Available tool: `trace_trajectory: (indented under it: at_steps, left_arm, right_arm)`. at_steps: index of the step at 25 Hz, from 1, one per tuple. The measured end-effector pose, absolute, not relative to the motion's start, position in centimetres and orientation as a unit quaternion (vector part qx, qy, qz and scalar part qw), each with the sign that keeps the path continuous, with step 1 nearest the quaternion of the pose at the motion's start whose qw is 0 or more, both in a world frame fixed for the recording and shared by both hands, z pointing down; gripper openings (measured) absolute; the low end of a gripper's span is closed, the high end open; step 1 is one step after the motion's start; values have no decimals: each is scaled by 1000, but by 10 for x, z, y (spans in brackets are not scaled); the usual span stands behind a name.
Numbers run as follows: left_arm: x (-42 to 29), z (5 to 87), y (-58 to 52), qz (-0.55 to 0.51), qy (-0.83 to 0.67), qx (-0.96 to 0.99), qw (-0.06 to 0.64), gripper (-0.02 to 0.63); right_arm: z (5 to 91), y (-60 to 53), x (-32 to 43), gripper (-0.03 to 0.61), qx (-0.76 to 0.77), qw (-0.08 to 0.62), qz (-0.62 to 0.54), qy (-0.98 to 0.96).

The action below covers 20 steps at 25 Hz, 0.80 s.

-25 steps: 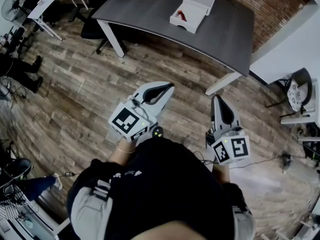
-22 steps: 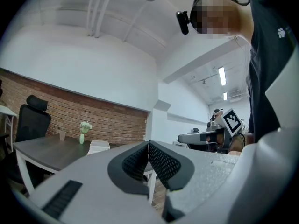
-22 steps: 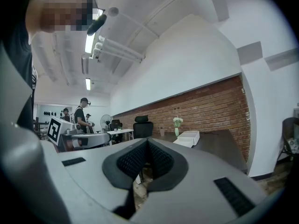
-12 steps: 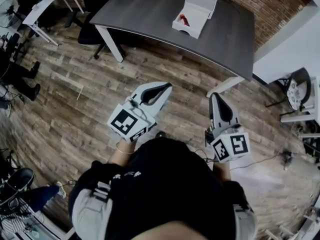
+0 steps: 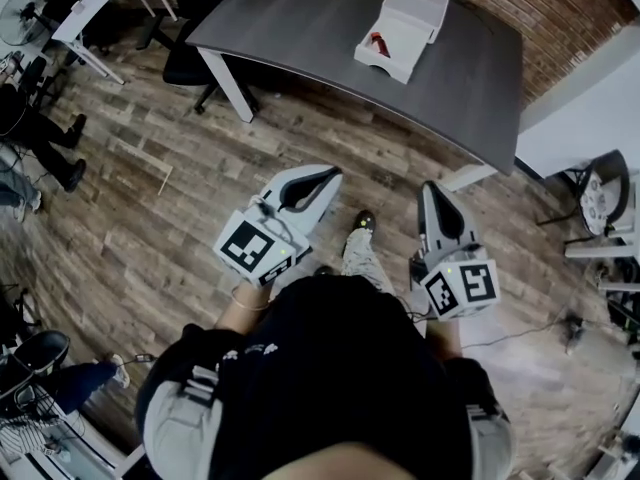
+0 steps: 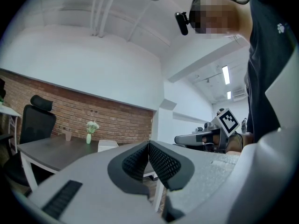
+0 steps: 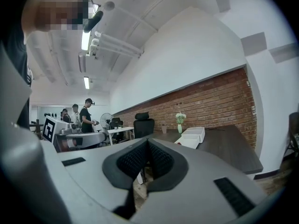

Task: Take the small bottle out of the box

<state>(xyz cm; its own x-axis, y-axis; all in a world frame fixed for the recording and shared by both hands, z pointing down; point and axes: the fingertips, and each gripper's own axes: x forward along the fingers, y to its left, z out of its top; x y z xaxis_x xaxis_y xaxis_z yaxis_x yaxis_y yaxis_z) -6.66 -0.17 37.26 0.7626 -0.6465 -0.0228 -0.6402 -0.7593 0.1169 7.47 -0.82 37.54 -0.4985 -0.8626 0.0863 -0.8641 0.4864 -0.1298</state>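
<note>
An open white box [image 5: 402, 28] sits on the dark grey table [image 5: 300, 18], far ahead of me. Something small and red [image 5: 378, 40] lies in its near half; it is too small to make out. My left gripper [image 5: 336, 173] and right gripper [image 5: 431, 190] are held at waist height over the wooden floor, both pointing toward the table, both shut and empty. In the left gripper view the shut left gripper [image 6: 148, 146] points toward the box [image 6: 107, 145]. In the right gripper view the right gripper [image 7: 148, 143] is shut, and the box [image 7: 192, 136] lies beyond it.
A small vase with flowers [image 7: 179, 124] stands on the table behind the box. A black office chair [image 5: 185, 53] is at the table's left end. People [image 7: 80, 115] stand at the left of the room, near a white desk [image 5: 95, 3]. My shoe [image 5: 362, 223] is forward on the floor.
I have stepped forward: my leg and shoe now show between the grippers, and the table has shifted slightly right in view. Both grippers keep their pose and stay shut.
</note>
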Motion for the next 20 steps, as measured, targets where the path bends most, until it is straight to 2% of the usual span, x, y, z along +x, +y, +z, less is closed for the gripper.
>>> trace_trajectory:
  at_steps: [8, 20]
  left_arm:
    - [-84, 364, -64, -25, -400, 916, 36, 3]
    - [-71, 355, -156, -13, -456, 889, 37, 4]
  right_arm:
    - [368, -90, 61, 2, 458, -12, 77, -886]
    - [367, -203, 71, 2, 403, -12, 97, -910]
